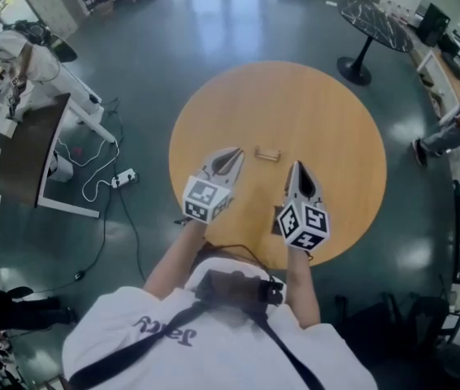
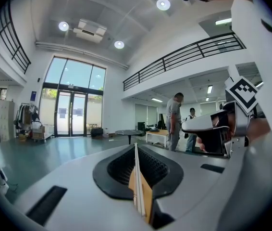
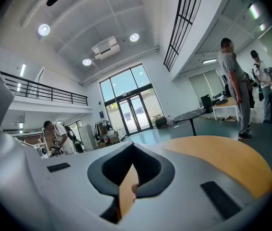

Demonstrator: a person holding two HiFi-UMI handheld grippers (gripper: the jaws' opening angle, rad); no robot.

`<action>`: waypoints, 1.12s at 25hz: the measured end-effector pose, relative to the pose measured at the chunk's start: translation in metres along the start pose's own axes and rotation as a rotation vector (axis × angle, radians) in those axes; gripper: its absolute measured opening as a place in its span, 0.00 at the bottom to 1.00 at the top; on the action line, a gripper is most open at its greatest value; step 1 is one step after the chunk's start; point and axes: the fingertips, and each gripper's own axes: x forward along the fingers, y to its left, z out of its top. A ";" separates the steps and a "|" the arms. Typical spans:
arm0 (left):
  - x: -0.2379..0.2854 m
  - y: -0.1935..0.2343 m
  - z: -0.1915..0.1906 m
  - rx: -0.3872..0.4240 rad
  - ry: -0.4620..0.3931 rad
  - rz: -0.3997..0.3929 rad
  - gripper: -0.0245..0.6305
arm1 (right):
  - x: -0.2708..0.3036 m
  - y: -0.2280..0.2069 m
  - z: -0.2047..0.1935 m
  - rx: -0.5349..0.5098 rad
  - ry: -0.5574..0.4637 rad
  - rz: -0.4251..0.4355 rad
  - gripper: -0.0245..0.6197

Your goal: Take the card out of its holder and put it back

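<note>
Sitting on the round desk [image 1: 311,112], the card holder [image 1: 267,153] is just ahead of the left claw [image 1: 236,152] and right claw [image 1: 296,166], both pinched together empty, with a black table [image 1: 376,23] and floor cables [image 1: 100,177] well off, and the card's too small to make out.

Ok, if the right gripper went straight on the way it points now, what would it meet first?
Most likely the bare table, not the holder. The right gripper points across the table, and its line seems to pass just right of the holder. Height is hard to judge from above.
</note>
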 end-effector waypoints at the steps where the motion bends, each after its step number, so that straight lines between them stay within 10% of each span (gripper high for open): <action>1: -0.001 0.003 -0.005 -0.002 0.017 0.009 0.08 | 0.000 -0.003 -0.004 0.005 0.010 -0.005 0.07; 16: -0.003 0.075 -0.073 0.005 0.221 -0.002 0.08 | -0.004 -0.040 -0.054 0.038 0.154 -0.126 0.07; 28: 0.050 0.122 -0.075 0.363 0.299 -0.260 0.08 | -0.011 -0.087 -0.095 0.036 0.288 -0.237 0.07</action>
